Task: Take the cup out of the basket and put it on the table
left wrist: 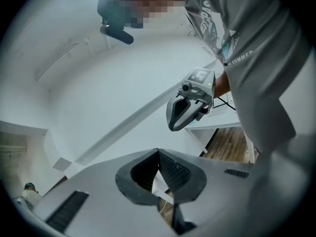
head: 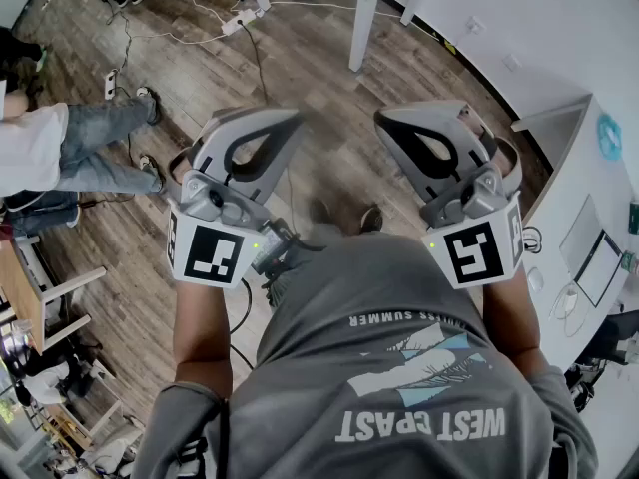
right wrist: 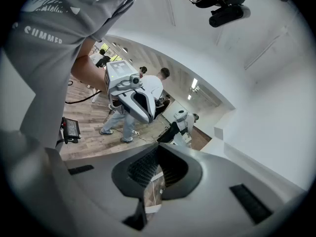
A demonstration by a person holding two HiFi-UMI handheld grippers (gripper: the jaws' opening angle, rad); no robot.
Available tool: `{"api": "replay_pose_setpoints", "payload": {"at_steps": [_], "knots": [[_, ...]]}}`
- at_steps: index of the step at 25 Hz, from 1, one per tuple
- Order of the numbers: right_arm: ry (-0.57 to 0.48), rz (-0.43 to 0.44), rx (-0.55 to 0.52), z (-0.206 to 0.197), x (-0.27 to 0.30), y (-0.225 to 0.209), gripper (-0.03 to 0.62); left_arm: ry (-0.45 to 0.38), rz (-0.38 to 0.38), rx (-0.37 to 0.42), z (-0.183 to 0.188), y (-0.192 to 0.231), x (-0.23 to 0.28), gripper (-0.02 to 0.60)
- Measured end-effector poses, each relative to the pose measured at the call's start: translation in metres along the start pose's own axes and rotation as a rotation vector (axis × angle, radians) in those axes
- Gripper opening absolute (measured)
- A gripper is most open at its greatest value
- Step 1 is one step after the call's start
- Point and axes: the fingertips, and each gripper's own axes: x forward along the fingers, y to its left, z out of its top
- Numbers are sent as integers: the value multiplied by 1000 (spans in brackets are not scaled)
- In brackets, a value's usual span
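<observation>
No cup and no basket show in any view. In the head view I hold both grippers up in front of my chest, over the wooden floor. My left gripper [head: 294,119] has its jaws together at the tip with nothing between them; its own view [left wrist: 158,152] points at a white ceiling and wall. The right gripper [head: 383,119] is likewise shut and empty, and its own view [right wrist: 158,148] looks across the room. Each gripper appears in the other's view: the right gripper [left wrist: 189,104] and the left gripper [right wrist: 130,94].
A white table leg [head: 360,30] stands ahead on the wooden floor. A white desk [head: 591,204] with papers and cables runs along the right. A seated person [head: 62,146] is at the left. A power strip [head: 240,21] with cords lies ahead. Other people [right wrist: 159,87] stand further off.
</observation>
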Motion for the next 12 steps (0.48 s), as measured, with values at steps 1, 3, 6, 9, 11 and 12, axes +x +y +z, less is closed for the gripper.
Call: {"api": "replay_pose_setpoints", "payload": {"at_steps": [1, 3, 6, 9, 11, 12], "knots": [[0, -1, 3, -1, 0, 0, 11, 0, 0, 0, 0, 0, 0, 9], [0, -1, 11, -1, 0, 0, 11, -1, 1, -3, -1, 0, 1, 9], [1, -1, 21, -2, -1, 0, 11, -2, 2, -9, -1, 0, 0, 10], [6, -4, 30, -1, 1, -1, 11, -7, -5, -10, -3, 1, 0, 9], [9, -4, 41, 0, 5, 0, 11, -15, -6, -15, -7, 2, -3, 9], [11, -3, 50, 0, 7, 0, 11, -15, -8, -18, -9, 3, -5, 9]]}}
